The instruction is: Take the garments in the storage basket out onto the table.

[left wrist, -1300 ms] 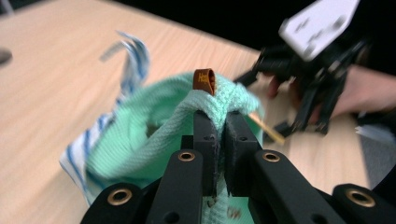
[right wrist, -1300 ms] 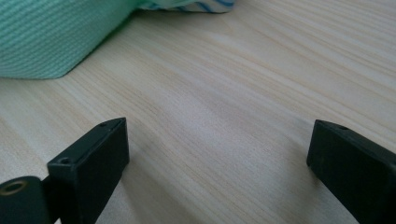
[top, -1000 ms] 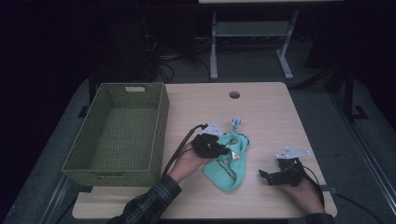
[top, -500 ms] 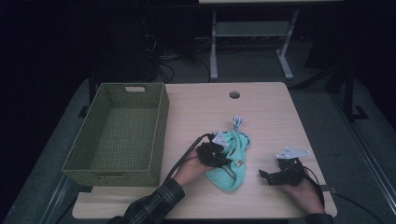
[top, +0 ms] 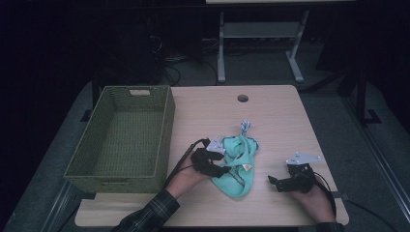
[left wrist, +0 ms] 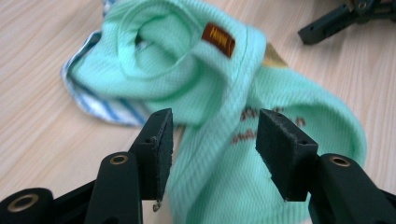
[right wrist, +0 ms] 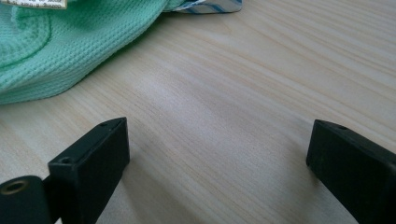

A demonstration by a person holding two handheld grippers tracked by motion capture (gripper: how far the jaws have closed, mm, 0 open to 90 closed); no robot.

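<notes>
While the left gripper [left wrist: 212, 140] has just been opening, holding nothing, the green shirt [left wrist: 219, 93] lies right ahead, between its jaws.

The left gripper [left wrist: 212, 156] has just been opening its jaws, which now stand apart over the mint-green garment [top: 237, 162], the cloth between them but unpinched. The garment, earlier spread flatter, now lies bunched into a folded heap, shifted slightly toward the table's middle along with the left hand [top: 186, 179].
</notes>
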